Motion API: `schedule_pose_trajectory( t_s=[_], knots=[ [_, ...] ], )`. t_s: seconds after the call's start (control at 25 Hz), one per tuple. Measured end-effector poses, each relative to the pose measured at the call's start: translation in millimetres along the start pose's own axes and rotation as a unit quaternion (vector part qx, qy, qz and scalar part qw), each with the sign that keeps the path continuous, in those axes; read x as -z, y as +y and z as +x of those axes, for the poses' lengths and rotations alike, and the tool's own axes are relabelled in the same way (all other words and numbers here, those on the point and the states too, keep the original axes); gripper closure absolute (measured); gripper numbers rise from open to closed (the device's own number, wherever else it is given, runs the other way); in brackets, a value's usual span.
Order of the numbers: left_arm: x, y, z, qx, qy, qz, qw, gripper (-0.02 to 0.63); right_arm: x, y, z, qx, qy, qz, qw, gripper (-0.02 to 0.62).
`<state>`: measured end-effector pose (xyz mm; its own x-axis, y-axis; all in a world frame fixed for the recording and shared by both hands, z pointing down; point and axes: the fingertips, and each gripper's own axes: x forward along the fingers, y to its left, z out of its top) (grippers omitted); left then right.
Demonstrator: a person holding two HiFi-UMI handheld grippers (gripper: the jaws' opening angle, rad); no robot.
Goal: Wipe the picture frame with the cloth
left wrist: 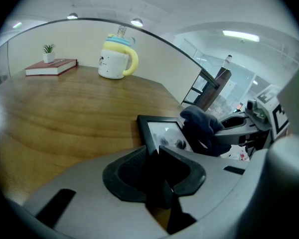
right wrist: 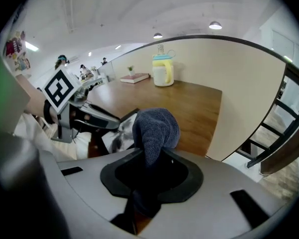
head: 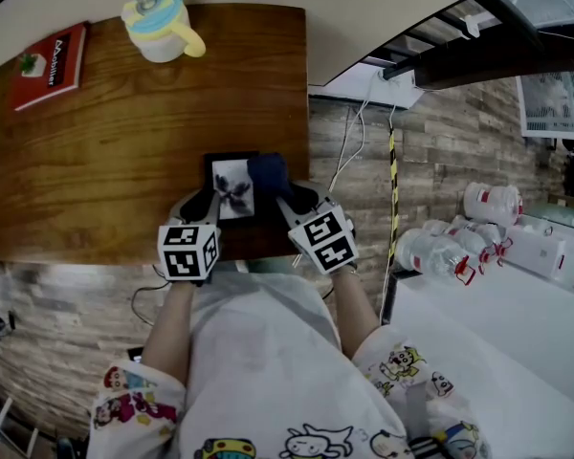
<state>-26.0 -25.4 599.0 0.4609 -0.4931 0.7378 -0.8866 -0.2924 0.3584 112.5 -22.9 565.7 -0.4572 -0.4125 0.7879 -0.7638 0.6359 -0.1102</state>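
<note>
- So, head view?
- Picture frame [head: 231, 187] lies flat at the near edge of the wooden table [head: 124, 132], right of centre. Left gripper [head: 210, 202] is on its near left side, right gripper [head: 285, 199] on its right. The dark blue cloth [head: 268, 172] covers the frame's far right part. Red book [head: 50, 65] and lidded cup [head: 160, 22] sit far left, well apart from the frame. Bottles [head: 450, 247] are on the floor to the right.
- Left gripper view?
- Jaws narrow, clamped on the frame's [left wrist: 162, 133] near black edge. Cloth [left wrist: 202, 128] sits bunched against the frame's right side, with the right gripper [left wrist: 241, 128] behind it. Cup [left wrist: 114, 56] and book [left wrist: 51, 66] are at the far end, with a small plant [left wrist: 49, 54] on the book.
- Right gripper view?
- Jaws pinch the cloth [right wrist: 157, 126]; its wad bulges out past the tips, over the frame [right wrist: 120, 133]. Left gripper [right wrist: 87, 114] reaches the frame from the left. Cup [right wrist: 163, 69] and book [right wrist: 134, 77] are at the far end.
- Does the cloth touch the glass?
- Looks like it in all three views, but the exact contact patch is hidden under the wad.
</note>
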Motion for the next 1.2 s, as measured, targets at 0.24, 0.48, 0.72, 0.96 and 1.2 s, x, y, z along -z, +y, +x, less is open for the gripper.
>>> schedule_pose_trajectory(
  t_s=[0.24,0.48,0.72,0.96,1.2],
  knots=[
    [-0.4,0.4,0.4,0.001,0.001,-0.001,1.0000,0.532,-35.5,30.0,-11.9,-0.056,-0.072,0.053,0.994,0.525],
    [-0.2,0.5,0.1,0.002,0.002,-0.003,1.0000,0.532,-47.6,75.1,-1.5,-0.131,-0.093,0.136,0.978,0.525],
    [0.0,0.6,0.6,0.006,0.005,-0.006,1.0000,0.532,-29.9,102.2,18.1,-0.158,-0.054,0.184,0.969,0.525],
    [-0.2,1.8,0.9,0.013,0.009,-0.018,0.9997,0.532,-22.2,110.5,35.0,-0.166,-0.027,0.217,0.962,0.525],
    [0.0,1.7,0.5,0.013,0.010,-0.019,0.9997,0.532,-12.7,110.3,51.0,-0.132,0.001,0.160,0.978,0.525]
  ],
)
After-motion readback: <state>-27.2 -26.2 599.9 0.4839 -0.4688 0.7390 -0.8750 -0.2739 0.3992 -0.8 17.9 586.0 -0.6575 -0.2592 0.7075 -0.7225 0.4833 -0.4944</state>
